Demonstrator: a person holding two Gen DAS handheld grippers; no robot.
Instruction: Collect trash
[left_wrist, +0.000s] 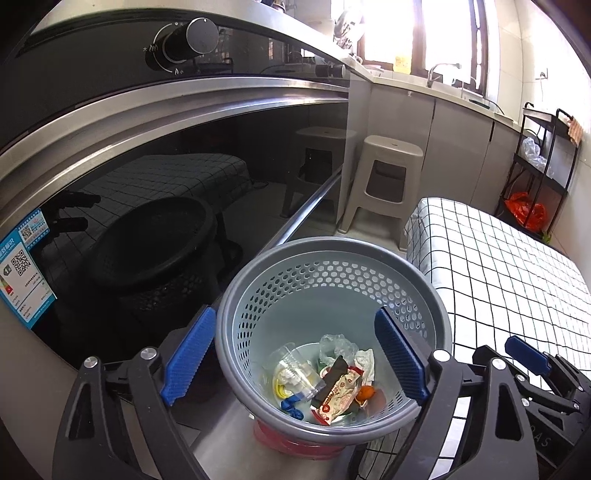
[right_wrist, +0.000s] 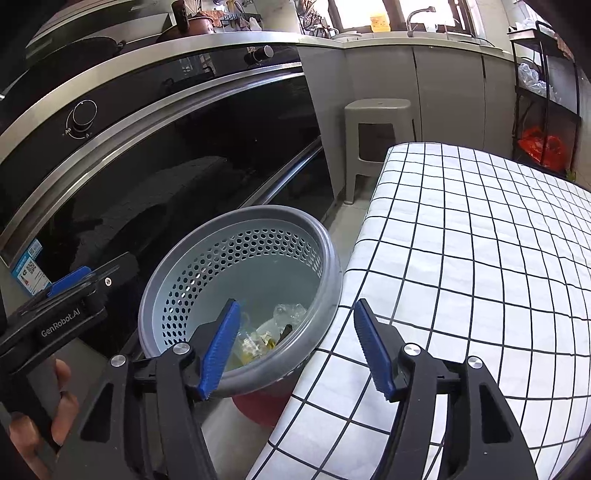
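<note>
A grey perforated trash basket (left_wrist: 295, 288) stands on the floor between the oven and the table. Inside lie a clear plastic cup (left_wrist: 295, 369), a red and white wrapper (left_wrist: 338, 397), crumpled clear plastic (left_wrist: 336, 345) and a small blue scrap (left_wrist: 291, 404). My left gripper (left_wrist: 294, 314) hangs open above the basket's mouth with nothing between its pads. The right wrist view shows the same basket (right_wrist: 207, 280). My right gripper (right_wrist: 297, 304) is open and empty over the basket's right rim and the table edge. A hand (right_wrist: 62, 387) holds the left gripper at that view's left edge.
A black glass oven front (left_wrist: 147, 184) with knobs rises close on the left. A table under a white checked cloth (right_wrist: 480, 240) is on the right. Beyond stand a beige plastic stool (right_wrist: 376, 129) and a black rack with an orange bag (right_wrist: 543, 147). A red base (left_wrist: 288, 439) shows under the basket.
</note>
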